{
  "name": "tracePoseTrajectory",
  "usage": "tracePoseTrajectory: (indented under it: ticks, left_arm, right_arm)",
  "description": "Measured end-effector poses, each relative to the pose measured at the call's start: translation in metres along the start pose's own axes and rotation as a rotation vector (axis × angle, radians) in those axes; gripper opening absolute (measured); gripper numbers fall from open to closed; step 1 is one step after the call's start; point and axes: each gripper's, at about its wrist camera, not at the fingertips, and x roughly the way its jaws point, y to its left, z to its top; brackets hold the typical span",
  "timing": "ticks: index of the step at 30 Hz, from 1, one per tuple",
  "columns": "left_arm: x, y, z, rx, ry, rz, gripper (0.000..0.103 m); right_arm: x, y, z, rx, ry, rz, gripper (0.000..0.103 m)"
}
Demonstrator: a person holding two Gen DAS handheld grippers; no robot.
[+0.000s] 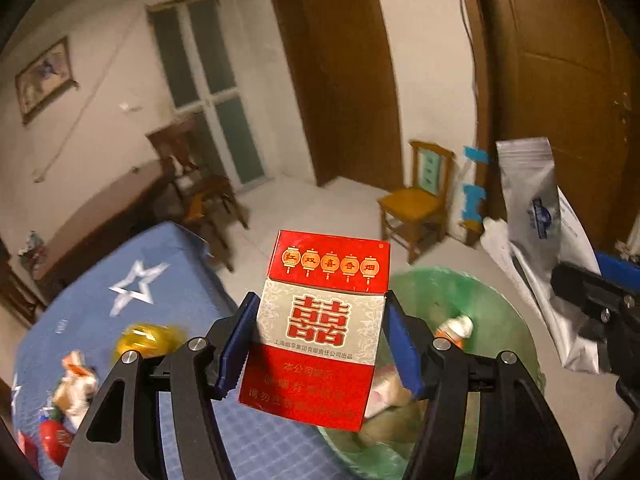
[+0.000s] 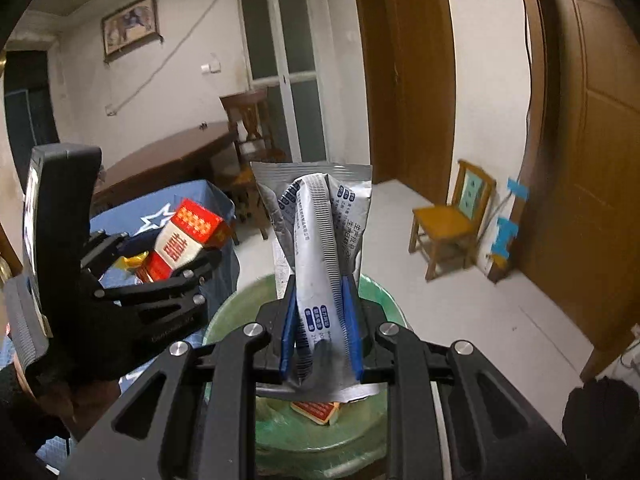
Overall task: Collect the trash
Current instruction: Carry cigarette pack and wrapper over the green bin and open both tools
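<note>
Left fingers (image 1: pixel 320 344) tight around red cigarette pack (image 1: pixel 320 332), right fingers (image 2: pixel 322 328) around silver pouch (image 2: pixel 316 248), above green-lined bin (image 2: pixel 376 292).

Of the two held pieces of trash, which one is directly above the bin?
The silver pouch in the right gripper; the cigarette pack sits beside the bin.

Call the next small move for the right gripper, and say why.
Probably open the right gripper and drop the silver pouch. It is pinched upright directly over the green-lined bin, which already holds trash. The left gripper holds the red cigarette pack near the bin's rim, so it looks next.
</note>
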Motion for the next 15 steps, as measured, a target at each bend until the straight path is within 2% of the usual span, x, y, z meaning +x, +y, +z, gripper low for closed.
tracePoseTrajectory:
  ticks: [7,15]
  left_arm:
    - [0.036,0.009,-0.019,-0.001,0.09,-0.081,0.063]
    - [0.041,0.013,-0.039,0.023,0.104,-0.074,0.063]
  right_arm:
    - [0.02,-0.009,-0.014,0.056,0.087,0.039,0.02]
    - [0.024,-0.014,-0.014,0.079,0.115,0.057,0.02]
